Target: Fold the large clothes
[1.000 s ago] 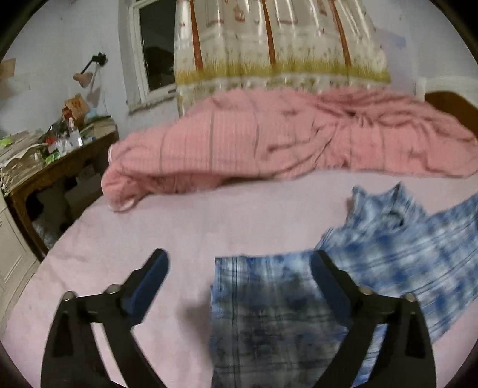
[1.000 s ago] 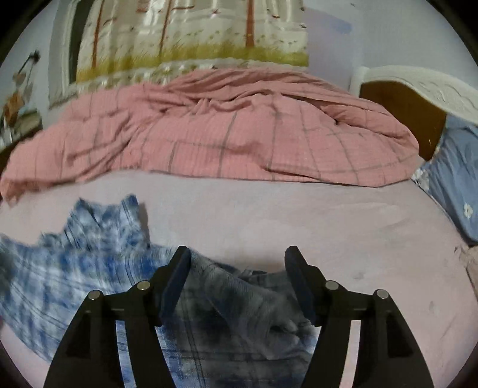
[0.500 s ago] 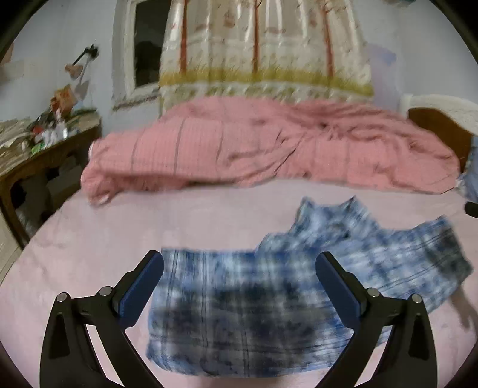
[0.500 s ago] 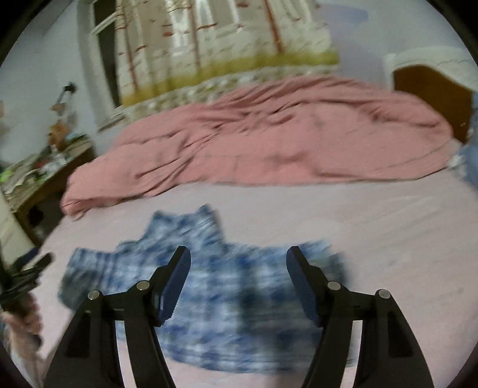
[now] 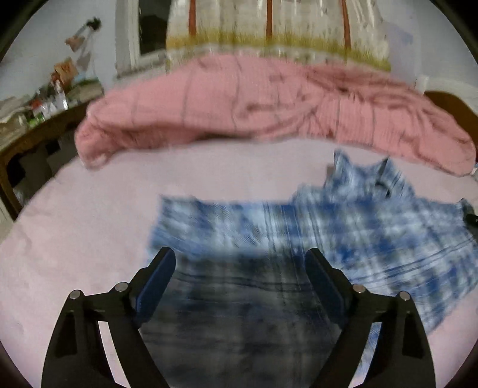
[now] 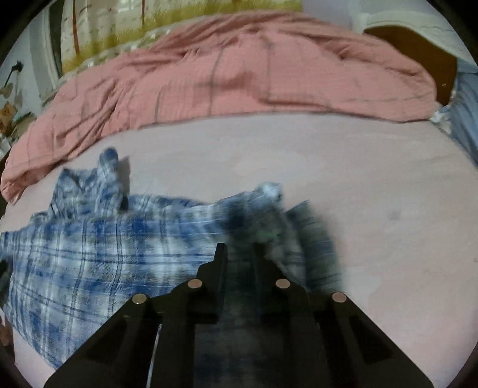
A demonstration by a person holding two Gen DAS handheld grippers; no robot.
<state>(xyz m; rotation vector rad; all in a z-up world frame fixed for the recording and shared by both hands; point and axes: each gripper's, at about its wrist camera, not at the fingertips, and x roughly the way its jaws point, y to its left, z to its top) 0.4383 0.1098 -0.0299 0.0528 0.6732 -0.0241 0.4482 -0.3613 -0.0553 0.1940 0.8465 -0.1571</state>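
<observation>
Bed (image 5: 89,238): a pale pink sheet covers it and fills the lower half of both views.
Blanket (image 5: 254,104): pink with a thin check, heaped along the far side of the bed under a patterned curtain (image 5: 269,27).
Shirt (image 5: 373,232): blue and white plaid, spread on the sheet in front of the blanket, collar toward the blanket; both views are blurred, so its folds are hard to read.
Desk (image 5: 38,131): dark wood, cluttered, at the left edge beside the bed.
Pillow (image 6: 466,119): blue, at the right edge by the wooden headboard (image 6: 418,50).
Left gripper (image 5: 240,262): over the near edge of the shirt, jaws wide apart but closing; cloth lies below the gap and the pads do not press it.
Right gripper (image 6: 239,247): at the bunched right end of the shirt, jaws closing to a narrow gap with plaid cloth between them; whether they have pinched it yet cannot be told through the blur.
</observation>
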